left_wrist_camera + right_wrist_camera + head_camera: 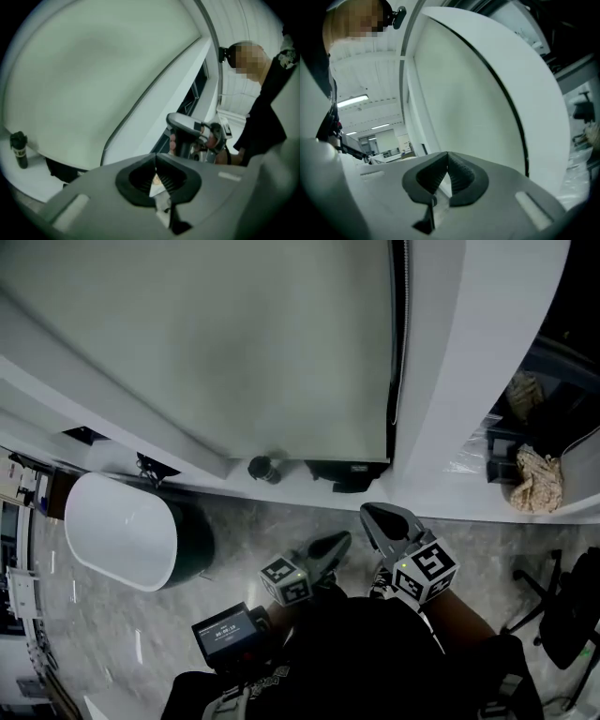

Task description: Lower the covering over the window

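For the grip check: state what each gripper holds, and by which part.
Nothing is held: the left gripper and the right gripper are both shut and empty.

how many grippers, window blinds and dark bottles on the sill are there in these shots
grippers: 2, left gripper and right gripper
window blind: 1
dark bottle: 1
total: 4

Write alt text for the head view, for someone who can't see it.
A pale grey-green window blind hangs down nearly to the white sill, seen from steeply above. Below it, the left hand-held gripper and right hand-held gripper are both shut and empty, over a grey marbled floor beside a white oval object.
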The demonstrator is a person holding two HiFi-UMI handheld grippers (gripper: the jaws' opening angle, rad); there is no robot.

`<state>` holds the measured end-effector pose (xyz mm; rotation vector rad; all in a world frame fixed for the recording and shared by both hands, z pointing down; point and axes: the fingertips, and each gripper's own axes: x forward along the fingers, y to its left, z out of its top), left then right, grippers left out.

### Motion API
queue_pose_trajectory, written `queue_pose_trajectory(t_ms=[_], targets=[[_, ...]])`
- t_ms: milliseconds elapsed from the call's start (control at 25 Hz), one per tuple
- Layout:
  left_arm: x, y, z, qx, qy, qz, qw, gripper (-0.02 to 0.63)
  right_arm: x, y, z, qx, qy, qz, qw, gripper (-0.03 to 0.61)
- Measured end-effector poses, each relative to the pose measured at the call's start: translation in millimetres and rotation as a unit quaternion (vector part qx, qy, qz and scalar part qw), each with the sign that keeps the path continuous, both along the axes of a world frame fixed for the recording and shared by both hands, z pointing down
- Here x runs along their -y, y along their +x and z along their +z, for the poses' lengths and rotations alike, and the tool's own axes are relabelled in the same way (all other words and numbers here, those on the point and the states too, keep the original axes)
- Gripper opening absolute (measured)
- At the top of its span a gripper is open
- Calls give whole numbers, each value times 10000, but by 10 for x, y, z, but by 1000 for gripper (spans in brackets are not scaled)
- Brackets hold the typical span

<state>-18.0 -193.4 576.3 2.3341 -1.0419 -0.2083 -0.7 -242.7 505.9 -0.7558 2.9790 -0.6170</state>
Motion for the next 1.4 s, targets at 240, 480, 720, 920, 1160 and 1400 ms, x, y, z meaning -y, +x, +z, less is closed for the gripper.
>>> queue_pose_trajectory(t_ms=[240, 480, 720, 920, 1160, 1400], targets=[[-538, -107, 37, 43, -388, -242, 9989, 2, -619, -450, 348, 338, -921, -921, 9909, 8], [-972, -318, 25, 15, -374, -68, 9993, 2, -1124, -713, 476, 293, -1085, -1001, 9886, 8], [-1626, -619, 36, 24, -237, 581, 9980, 2, -1757, -1024, 511, 197, -1008, -490, 9935, 8], [-2332, -989, 70, 88, -266, 879, 9957, 2, -2516, -1238, 538, 87, -909, 94, 9958, 8], [-2929, -1157, 128, -70, -433, 1068, 9933, 2, -3172, -1294, 558, -108, -884, 495, 9948, 8], [-3277, -1086, 51, -345, -459, 1061, 9927, 2, -3573, -1151, 558, -382, -781, 634, 9942, 8]])
